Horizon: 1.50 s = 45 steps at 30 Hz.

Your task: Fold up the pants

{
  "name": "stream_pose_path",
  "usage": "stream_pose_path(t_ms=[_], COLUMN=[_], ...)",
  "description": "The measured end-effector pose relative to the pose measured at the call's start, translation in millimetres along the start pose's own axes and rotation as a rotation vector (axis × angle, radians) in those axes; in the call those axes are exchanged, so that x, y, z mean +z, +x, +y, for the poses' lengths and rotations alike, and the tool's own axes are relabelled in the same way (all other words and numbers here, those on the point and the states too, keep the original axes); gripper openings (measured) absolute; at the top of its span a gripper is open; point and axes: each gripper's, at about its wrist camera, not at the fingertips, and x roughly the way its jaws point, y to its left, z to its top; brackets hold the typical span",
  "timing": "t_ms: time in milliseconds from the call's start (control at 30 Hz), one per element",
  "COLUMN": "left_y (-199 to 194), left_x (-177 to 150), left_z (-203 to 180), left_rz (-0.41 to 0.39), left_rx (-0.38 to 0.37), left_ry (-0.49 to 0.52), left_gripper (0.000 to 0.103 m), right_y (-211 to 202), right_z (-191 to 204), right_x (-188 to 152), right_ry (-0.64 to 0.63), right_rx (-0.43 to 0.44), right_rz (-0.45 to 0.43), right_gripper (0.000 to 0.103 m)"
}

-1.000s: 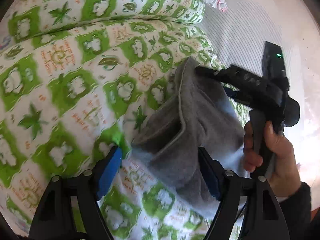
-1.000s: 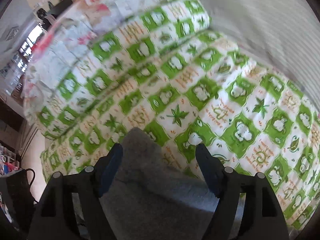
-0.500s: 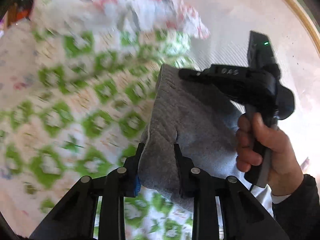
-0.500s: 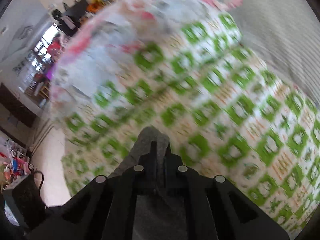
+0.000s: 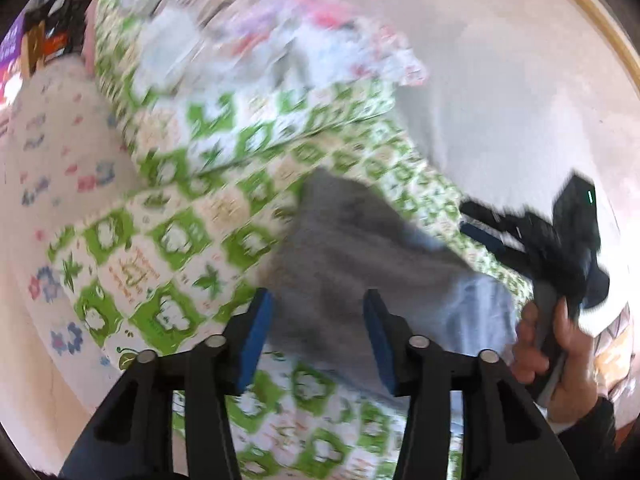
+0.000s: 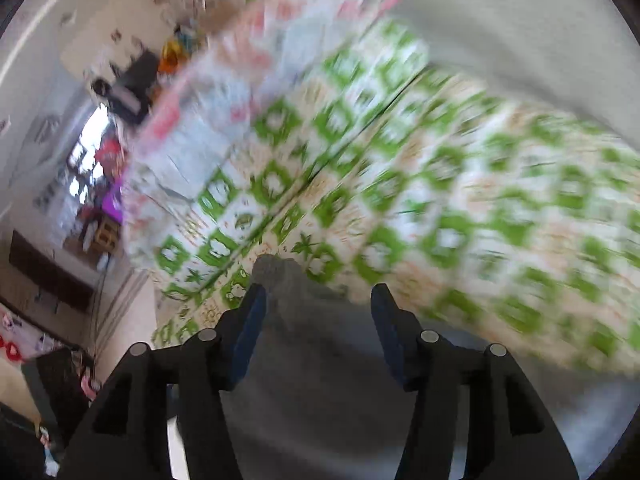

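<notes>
Half a second ago both my jaws clamped the grey fleece pants (image 5: pixel 352 256); now my left gripper (image 5: pixel 316 336) and right gripper (image 6: pixel 316 332) stand apart, the fold released onto the green-checked quilt (image 5: pixel 168 240).

You have a green-checked quilt (image 5: pixel 168 240) over the bed, a floral pink-and-white blanket (image 5: pixel 280 40) folded behind it.

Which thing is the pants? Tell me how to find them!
Look for the big quilt with green and white squares that covers most of the bed. On top of it, near its right-hand part in the left wrist view, lies a soft grey lump: the pants. They are the only plain grey thing there, with no pictures, sitting just ahead of the open left gripper.
</notes>
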Motion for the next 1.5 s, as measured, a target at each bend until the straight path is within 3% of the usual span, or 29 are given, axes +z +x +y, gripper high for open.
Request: stream_pose_path(t_ms=[100,200,367,567,733,867,900,933,967,1133,1167,1267,1367,1500], left_y=[-11.2,-11.6,16.3,64.1,108.4,140.1,146.3,147.8,147.2,143.7,142.6,141.5,140.8,139.2], left_x=[5.4,2.4,-14.3,-62.4,-94.9,-121.3,-131.7,-136.5,-137.4,-144.7,-147.5,-150.2,-150.6,-147.4], left_z=[-27.4,-61.6,-115.8,-180.7,-212.5,-222.7,-225.0,-227.7,-229.9,-227.8,-227.3,-226.5,-227.0,-223.6], left_rz=[-0.04,-0.045,0.077,0.269,0.383,0.611,0.651,0.661,0.66,0.705,0.719,0.734,0.736,0.748], left_rx=[-0.038,-0.075,-0.168,-0.257,-0.237,-0.265,-0.229,-0.214,-0.208,-0.188,-0.181,-0.176,-0.175,-0.18], left_ry=[0.05,0.129,0.267,0.451,0.589,0.697,0.754,0.792,0.815,0.863,0.876,0.882,0.888,0.883], left_gripper=[0.062,0.063,0.065,0.065,0.065,0.064,0.064,0.064,0.064,0.064,0.064,0.064,0.064,0.064], right_y=[-53.1,-99.0,-134.9,-124.1,-84.7,-59.2,-57.4,-57.4,-59.3,-79.7,-74.4,-43.9,-74.3,-122.4], right_z=[-28.3,-59.1,-105.8,-133.1,-149.3,-163.5,-159.6,-156.1,-153.3,-153.5,-156.8,-170.5,-171.3,-148.2], right_x=[-25.0,-56.3,-85.5,-57.9,-28.3,-34.6,-38.4,-41.1,-42.5,-26.1,-26.5,-38.1,-42.6,-58.5], right_ry=[0.066,0.139,0.252,0.242,0.236,0.268,0.246,0.227,0.22,0.25,0.26,0.317,0.376,0.329], right_rx=[-0.029,-0.08,-0.205,-0.243,-0.226,-0.142,-0.139,-0.151,-0.153,-0.145,-0.177,-0.211,-0.184,-0.147], right_rz=[-0.069,-0.132,-0.152,-0.099,0.009,0.163,0.179,0.181,0.173,0.033,0.03,0.164,0.035,-0.084], right_gripper=[0.056,0.056,0.056,0.056,0.056,0.052,0.038,0.018,0.011,0.009,0.009,0.017,0.023,0.026])
